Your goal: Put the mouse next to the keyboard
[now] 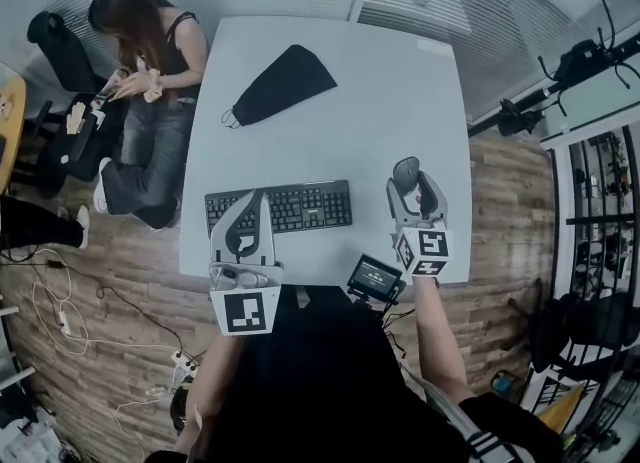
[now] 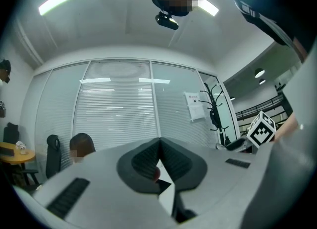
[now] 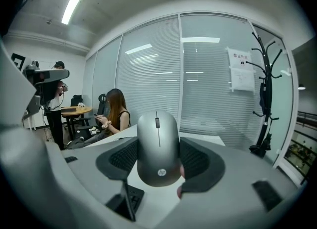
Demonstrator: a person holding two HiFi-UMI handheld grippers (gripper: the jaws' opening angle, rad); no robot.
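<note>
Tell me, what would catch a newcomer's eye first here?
A grey mouse sits gripped between the jaws of the right tool, over the white table, right of the black keyboard. The left tool hangs shut and empty by the keyboard's left end. A dark pouch lies farther up the table, and a seated person is beside its left edge.

Office: blind-covered glass walls [image 3: 153, 74], desk [image 1: 380, 101], chair [image 1: 55, 46].

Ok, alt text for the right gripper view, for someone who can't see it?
The right gripper holds a grey mouse between its jaws over a white table, a keyboard corner at lower left. Behind, a person sits before glass walls with blinds.
</note>
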